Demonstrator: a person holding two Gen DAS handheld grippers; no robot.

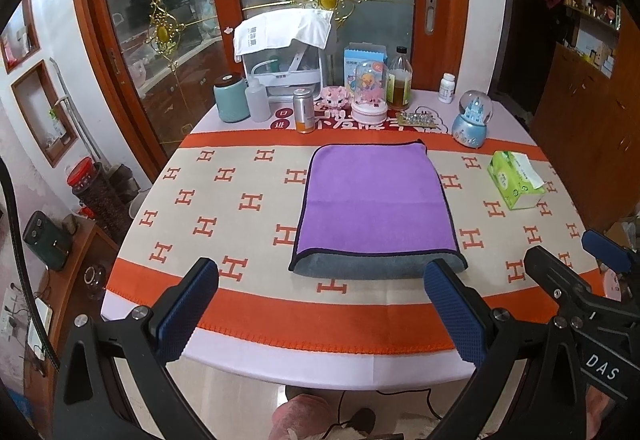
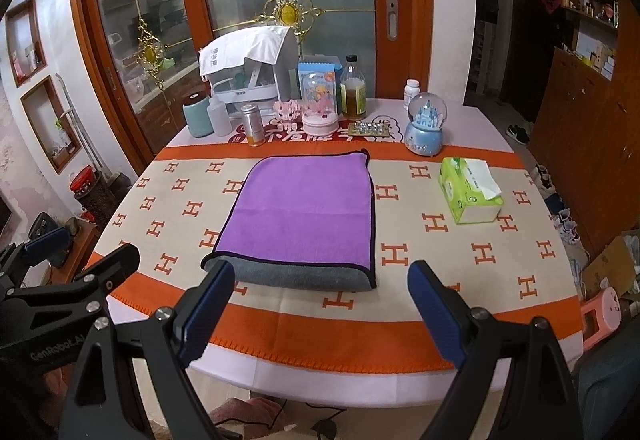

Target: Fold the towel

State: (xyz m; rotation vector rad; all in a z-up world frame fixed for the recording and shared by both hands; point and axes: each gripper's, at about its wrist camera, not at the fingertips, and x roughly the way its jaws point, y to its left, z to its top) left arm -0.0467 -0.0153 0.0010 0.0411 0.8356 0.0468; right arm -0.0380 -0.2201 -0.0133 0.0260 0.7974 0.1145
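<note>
A purple towel with a dark hem lies folded on the table, its grey underside showing along the near edge. It also shows in the right wrist view. My left gripper is open and empty, held above the table's near edge, short of the towel. My right gripper is open and empty too, at the near edge just in front of the towel. The right gripper shows at the right of the left wrist view. The left gripper shows at the left of the right wrist view.
The table wears an orange and cream cloth with H marks. A green tissue box sits right of the towel. Bottles, a can, a teal jar, snow globes and a covered appliance line the far edge.
</note>
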